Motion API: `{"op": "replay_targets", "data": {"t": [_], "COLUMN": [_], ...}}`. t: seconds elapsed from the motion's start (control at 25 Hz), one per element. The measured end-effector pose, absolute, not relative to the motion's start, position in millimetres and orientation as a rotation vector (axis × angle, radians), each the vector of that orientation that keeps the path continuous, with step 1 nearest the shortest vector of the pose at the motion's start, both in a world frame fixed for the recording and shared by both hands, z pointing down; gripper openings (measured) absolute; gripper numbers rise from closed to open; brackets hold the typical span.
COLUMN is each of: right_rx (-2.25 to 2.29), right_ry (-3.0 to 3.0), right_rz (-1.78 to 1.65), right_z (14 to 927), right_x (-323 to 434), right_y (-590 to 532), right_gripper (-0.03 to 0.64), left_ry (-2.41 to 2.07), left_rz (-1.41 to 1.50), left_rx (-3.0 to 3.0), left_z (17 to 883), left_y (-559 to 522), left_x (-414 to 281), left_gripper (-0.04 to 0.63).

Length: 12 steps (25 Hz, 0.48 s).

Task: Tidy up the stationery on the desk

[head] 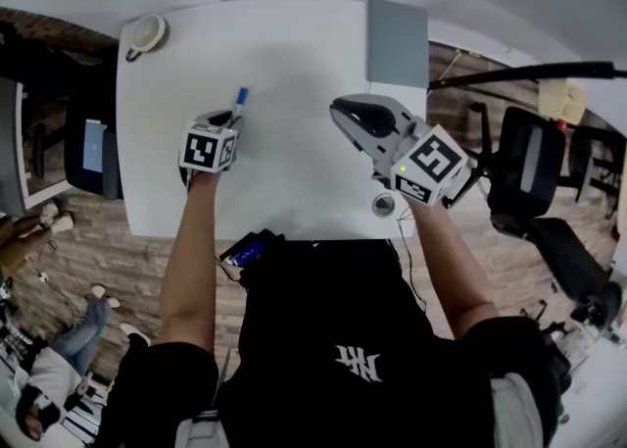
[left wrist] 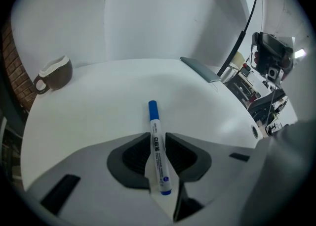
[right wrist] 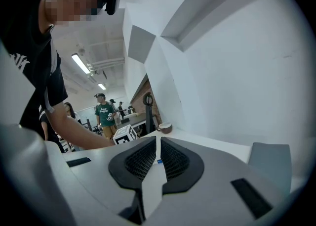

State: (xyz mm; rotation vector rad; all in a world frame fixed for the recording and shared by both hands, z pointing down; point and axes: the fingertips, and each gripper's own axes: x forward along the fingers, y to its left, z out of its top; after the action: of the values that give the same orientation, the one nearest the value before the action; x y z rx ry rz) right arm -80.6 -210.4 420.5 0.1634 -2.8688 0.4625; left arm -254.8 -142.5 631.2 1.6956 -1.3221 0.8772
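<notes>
Only the left gripper view shows the whole marker (left wrist: 153, 116), lying mid-way on the desk (left wrist: 98, 96) between the open fingers of the left gripper (left wrist: 157, 136). The right gripper (right wrist: 158, 140) is closed and empty, with bare desk around it.

Counting one white desk (head: 294, 64), filling the upper middle of the head view. Noting one blue-capped marker (left wrist: 159, 148), lying low centre in the left gripper view. Logging one brown mug (head: 145, 34), sitting at the desk's upper left corner. Logging one flat grey slab (head: 398, 42), lying at its upper right. Tallying two grippers: left gripper (head: 233, 124), right gripper (head: 340, 109). Spotting one round hole (head: 383, 204) at the desk's lower right, and one black chair (head: 529, 167) at the far right.
</notes>
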Motion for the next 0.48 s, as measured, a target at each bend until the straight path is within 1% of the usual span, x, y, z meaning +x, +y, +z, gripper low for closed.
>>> {"op": "replay_targets", "data": {"t": [0.12,0.48], "right_rx": [0.164,0.183], "right_ry": [-2.872,-2.887], "right_rz": [0.468,0.465], "right_z": [421.5,419.4], "right_x": [-78.6,-72.1], "right_y": [-211.6,-217.7], "right_gripper": [0.052,0.053], "left_ry": [-1.326,-1.337], "left_rz": [0.89,0.845], "left_rx": [1.687,1.67], "left_z": [632.2,626.9], "left_y": [-142.0,-144.4], "left_x": [-255.1,-252.9], "left_gripper": [0.08,0.069]}}
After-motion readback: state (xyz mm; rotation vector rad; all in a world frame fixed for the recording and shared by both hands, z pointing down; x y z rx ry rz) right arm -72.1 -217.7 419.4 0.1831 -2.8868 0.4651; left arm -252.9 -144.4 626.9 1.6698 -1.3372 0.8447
